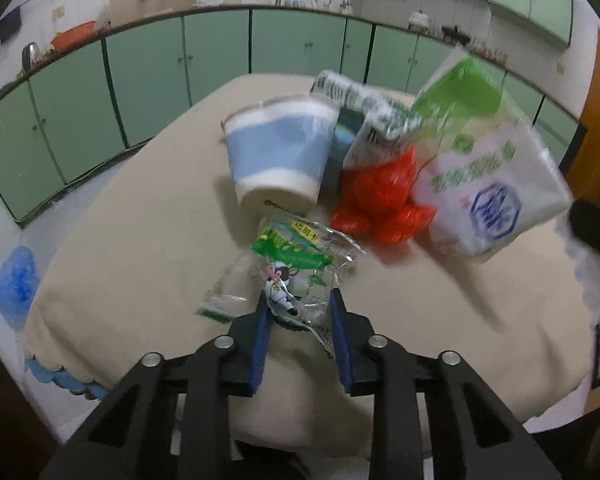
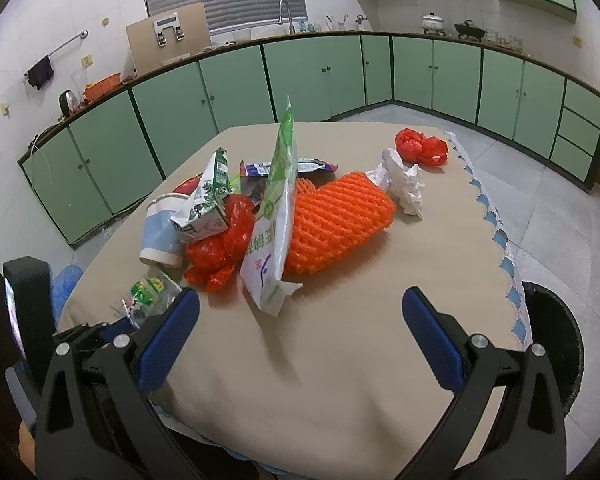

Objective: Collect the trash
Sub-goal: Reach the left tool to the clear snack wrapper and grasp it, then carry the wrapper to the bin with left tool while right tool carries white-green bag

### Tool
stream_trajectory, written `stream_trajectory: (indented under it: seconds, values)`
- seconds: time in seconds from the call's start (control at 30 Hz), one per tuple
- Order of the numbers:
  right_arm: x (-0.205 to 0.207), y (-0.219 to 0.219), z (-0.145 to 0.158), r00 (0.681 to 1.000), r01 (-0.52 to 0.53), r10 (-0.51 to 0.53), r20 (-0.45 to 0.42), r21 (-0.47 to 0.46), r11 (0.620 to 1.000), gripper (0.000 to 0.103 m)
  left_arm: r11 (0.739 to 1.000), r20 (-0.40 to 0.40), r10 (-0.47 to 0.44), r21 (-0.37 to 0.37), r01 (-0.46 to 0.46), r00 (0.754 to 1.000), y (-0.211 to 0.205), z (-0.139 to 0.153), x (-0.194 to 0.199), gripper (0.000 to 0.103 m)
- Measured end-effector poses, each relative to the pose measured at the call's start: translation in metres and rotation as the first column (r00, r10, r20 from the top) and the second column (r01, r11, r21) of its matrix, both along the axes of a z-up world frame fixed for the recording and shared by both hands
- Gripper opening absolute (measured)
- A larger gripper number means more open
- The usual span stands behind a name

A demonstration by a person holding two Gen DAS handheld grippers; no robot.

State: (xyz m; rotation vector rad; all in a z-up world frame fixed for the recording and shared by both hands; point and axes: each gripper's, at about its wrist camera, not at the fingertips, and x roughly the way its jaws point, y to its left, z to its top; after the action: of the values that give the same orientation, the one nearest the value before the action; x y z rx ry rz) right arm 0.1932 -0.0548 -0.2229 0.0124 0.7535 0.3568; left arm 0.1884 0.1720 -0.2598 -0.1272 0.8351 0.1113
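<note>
A pile of trash lies on the beige table (image 2: 340, 340). In the left wrist view, my left gripper (image 1: 298, 300) has its jaws around the near end of a clear green-printed wrapper (image 1: 296, 256), closing on it. Behind it stand a blue-and-white paper cup (image 1: 278, 152), a crumpled red plastic bag (image 1: 384, 196) and a white-and-green bag (image 1: 488, 184). My right gripper (image 2: 300, 300) is open and empty, above bare cloth just in front of the white-and-green bag (image 2: 274, 236). An orange foam net (image 2: 336, 220), crumpled white paper (image 2: 404, 180) and a second red bag (image 2: 420, 146) lie beyond.
A black trash bin (image 2: 556, 344) stands on the floor by the table's right edge. A blue bag (image 1: 14, 280) lies on the floor at the left. Green cabinets (image 2: 320, 72) line the far walls. A green-white carton (image 2: 208, 200) leans on the cup.
</note>
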Motion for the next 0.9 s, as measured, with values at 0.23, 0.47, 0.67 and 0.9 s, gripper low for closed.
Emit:
stream_trajectory:
  seconds: [0.23,0.47,0.67,0.9]
  values:
    - [0.0,0.002,0.002,1.0,-0.001,0.001,0.012,0.008,1.0,0.098,1.0,0.101,0.012,-0.004,-0.012,0.995,-0.002,0.031,-0.015,0.021]
    - [0.006,0.006,0.004,1.0,0.001,-0.001,0.03,0.019,1.0,0.098,1.0,0.103,-0.001,-0.017,0.002,0.995,-0.007,0.037,-0.017,0.021]
    - [0.016,0.009,-0.002,0.999,0.007,-0.008,0.04,0.015,1.0,0.095,1.0,0.112,0.005,-0.016,-0.003,0.994,-0.002,0.04,-0.017,0.021]
    - [0.029,0.017,-0.014,0.997,-0.06,0.062,-0.041,0.026,0.998,0.014,1.0,0.128,0.005,-0.001,-0.004,0.992,-0.003,0.045,-0.023,0.021]
